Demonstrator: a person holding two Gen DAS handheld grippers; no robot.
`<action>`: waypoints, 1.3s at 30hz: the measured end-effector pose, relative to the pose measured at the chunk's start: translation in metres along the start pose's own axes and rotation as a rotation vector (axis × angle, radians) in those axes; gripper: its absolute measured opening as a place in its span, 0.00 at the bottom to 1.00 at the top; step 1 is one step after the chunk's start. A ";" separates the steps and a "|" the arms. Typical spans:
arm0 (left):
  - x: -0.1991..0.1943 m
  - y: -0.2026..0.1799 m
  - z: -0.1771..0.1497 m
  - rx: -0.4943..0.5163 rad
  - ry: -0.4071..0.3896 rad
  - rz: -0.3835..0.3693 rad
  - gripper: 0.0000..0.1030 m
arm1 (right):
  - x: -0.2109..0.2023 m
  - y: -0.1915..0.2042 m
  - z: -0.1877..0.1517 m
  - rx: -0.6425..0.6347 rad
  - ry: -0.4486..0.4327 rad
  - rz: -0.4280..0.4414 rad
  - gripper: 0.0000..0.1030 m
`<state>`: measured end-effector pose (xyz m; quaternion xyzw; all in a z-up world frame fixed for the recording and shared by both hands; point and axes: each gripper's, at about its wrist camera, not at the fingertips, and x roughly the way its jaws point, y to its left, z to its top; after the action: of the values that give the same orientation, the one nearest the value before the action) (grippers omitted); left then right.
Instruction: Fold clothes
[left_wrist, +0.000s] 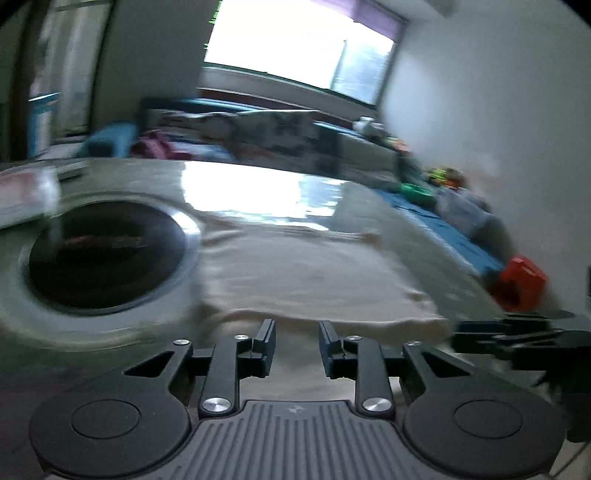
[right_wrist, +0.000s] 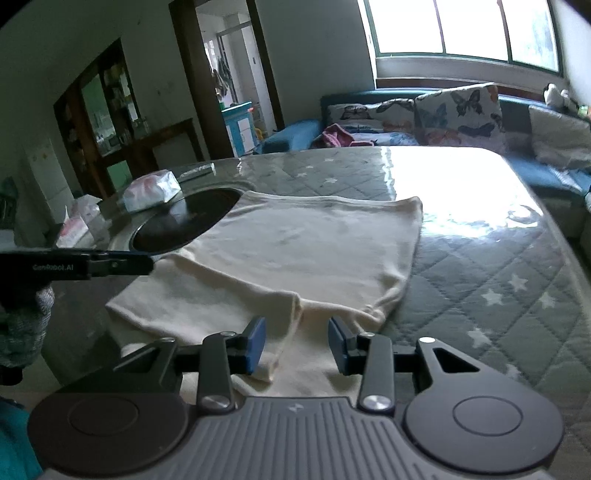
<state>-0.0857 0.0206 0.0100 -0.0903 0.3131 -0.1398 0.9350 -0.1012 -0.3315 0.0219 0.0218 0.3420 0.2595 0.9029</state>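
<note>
A cream garment (right_wrist: 295, 258) lies partly folded on the glass-topped table, its near part hanging over the front edge. It also shows, blurred, in the left wrist view (left_wrist: 303, 273). My right gripper (right_wrist: 297, 343) is open just above the garment's near edge, its jaws apart over a fold, holding nothing. My left gripper (left_wrist: 297, 347) is open and empty at the garment's near edge; it also shows in the right wrist view (right_wrist: 122, 264) at the garment's left side. The right gripper shows in the left wrist view (left_wrist: 517, 336) at the far right.
A round black hob (right_wrist: 184, 221) is set in the table (right_wrist: 480, 258) left of the garment, partly covered by it. A tissue pack (right_wrist: 151, 190) lies behind the hob. A blue sofa with butterfly cushions (right_wrist: 454, 110) stands beyond. A red object (left_wrist: 521, 280) lies right.
</note>
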 end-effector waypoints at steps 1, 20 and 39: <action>-0.003 0.008 -0.002 -0.011 0.001 0.019 0.29 | 0.004 0.000 0.001 0.002 0.008 0.005 0.37; -0.018 0.020 -0.043 0.104 0.045 0.030 0.49 | 0.021 0.035 0.012 -0.090 0.048 -0.044 0.05; -0.021 0.018 -0.052 0.206 0.026 0.011 0.09 | -0.028 0.079 0.054 -0.256 -0.116 -0.122 0.05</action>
<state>-0.1294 0.0395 -0.0238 0.0097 0.3096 -0.1671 0.9360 -0.1208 -0.2690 0.0975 -0.0992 0.2541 0.2441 0.9306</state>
